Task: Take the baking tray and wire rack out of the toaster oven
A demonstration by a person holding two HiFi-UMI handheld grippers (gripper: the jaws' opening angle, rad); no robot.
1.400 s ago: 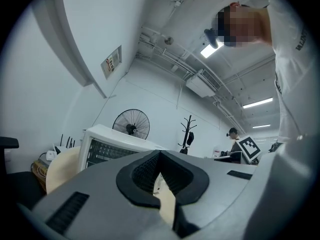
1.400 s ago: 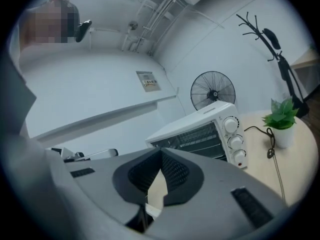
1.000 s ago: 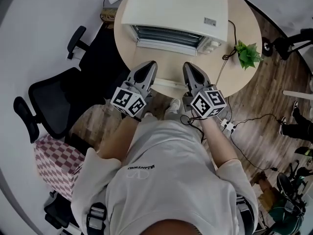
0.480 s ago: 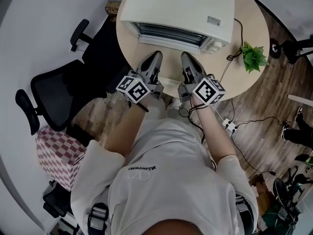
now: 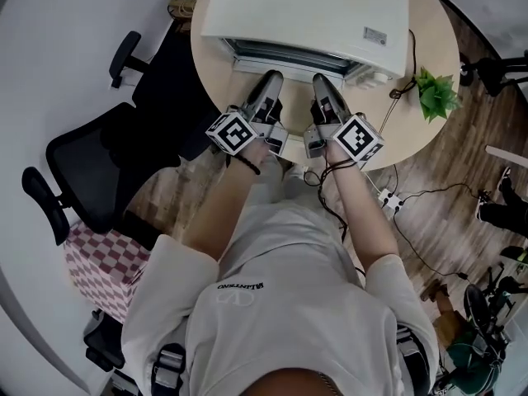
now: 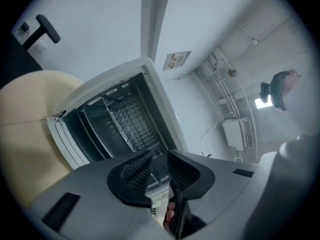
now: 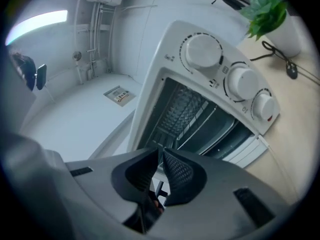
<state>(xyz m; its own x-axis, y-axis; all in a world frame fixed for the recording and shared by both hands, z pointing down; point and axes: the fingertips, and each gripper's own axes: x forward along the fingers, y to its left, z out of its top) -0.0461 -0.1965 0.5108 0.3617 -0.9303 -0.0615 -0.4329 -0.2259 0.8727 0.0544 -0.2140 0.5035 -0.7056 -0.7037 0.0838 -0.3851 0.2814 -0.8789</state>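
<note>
A white toaster oven (image 5: 305, 11) stands on the round beige table (image 5: 417, 134) with its door (image 5: 289, 57) folded open. Inside, the wire rack (image 6: 111, 115) lies above the dark baking tray (image 6: 92, 129). Both show again in the right gripper view: the rack (image 7: 202, 118) and the tray (image 7: 220, 131). My left gripper (image 5: 271, 79) and right gripper (image 5: 320, 81) point level at the opening, side by side, just short of the door. The jaws of both have just been opening. The left gripper (image 6: 161, 159) stands open, the right gripper (image 7: 160, 154) narrowly open, with nothing between either pair.
Three knobs (image 7: 202, 49) sit on the oven's right end. A small green plant (image 5: 436, 93) and a black cord stand right of the oven. A black office chair (image 5: 82, 163) and checkered cushion (image 5: 95, 266) are to my left. A power strip (image 5: 392, 205) lies on the wooden floor.
Both grippers have moved forward from the table's near edge to the oven door and rolled. Their jaws have parted slightly.
</note>
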